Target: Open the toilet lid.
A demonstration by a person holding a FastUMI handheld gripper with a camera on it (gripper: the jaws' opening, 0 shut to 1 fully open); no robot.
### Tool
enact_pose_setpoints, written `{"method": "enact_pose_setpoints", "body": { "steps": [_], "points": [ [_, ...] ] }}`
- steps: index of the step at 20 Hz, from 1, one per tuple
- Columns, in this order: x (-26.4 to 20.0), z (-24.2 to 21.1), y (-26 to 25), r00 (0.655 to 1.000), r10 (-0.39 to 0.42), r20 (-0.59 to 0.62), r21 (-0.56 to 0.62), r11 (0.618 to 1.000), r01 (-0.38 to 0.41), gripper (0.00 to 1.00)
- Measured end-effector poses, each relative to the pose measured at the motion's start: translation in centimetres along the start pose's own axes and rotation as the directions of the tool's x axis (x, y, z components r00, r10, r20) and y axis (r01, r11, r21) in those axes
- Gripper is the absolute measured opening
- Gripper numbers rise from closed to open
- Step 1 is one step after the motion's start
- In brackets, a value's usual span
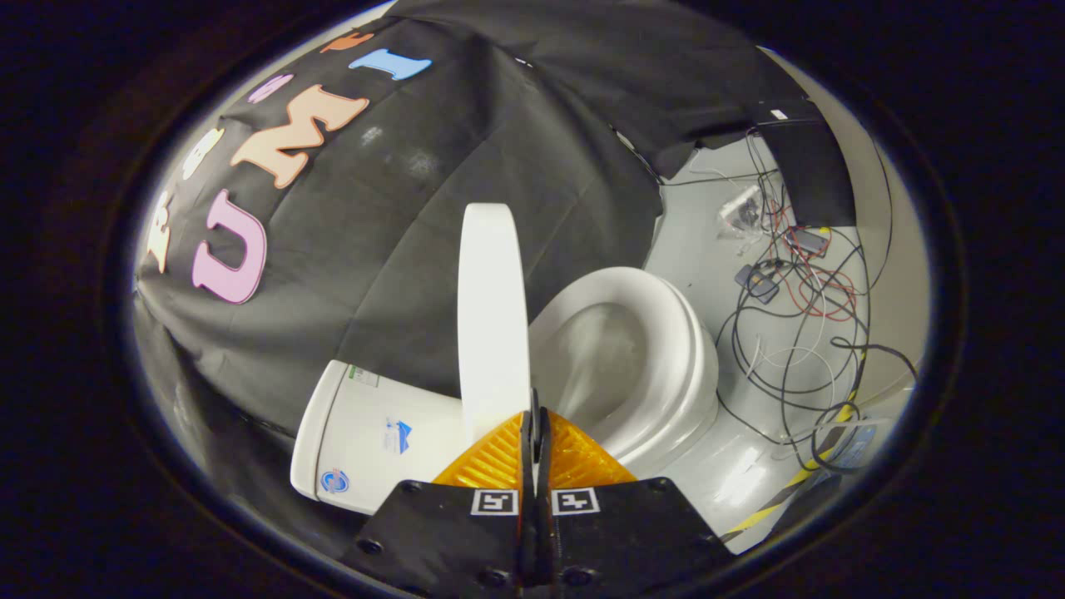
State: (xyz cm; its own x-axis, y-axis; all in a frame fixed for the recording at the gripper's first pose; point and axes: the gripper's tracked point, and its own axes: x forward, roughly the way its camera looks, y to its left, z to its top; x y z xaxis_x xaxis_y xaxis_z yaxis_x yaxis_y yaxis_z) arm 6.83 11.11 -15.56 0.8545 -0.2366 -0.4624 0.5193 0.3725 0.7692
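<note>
The white toilet lid (492,316) stands raised, seen edge-on, just ahead of my fingers and leaning toward the tank (366,437). Its near end disappears behind one finger. To the other side of the lid lie the open seat and bowl (641,358), with the bowl's inside in plain sight. My gripper (535,420) is shut, its fingertips pressed together with nothing visible between them, right beside the lid's edge. Whether a finger touches the lid I cannot tell.
A tangle of cables and small adapters (799,333) covers the grey floor beyond the bowl. A black box (807,166) stands against the wall there. Yellow-black tape (790,487) runs along the floor. Black cloth hangs behind the tank.
</note>
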Motion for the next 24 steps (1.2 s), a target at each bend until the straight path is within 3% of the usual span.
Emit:
{"method": "enact_pose_setpoints", "body": {
  "steps": [24],
  "points": [
    [-2.0,-0.2,7.7,0.999,-0.021,0.039,-0.256,0.966,0.031,0.01]
  ]
}}
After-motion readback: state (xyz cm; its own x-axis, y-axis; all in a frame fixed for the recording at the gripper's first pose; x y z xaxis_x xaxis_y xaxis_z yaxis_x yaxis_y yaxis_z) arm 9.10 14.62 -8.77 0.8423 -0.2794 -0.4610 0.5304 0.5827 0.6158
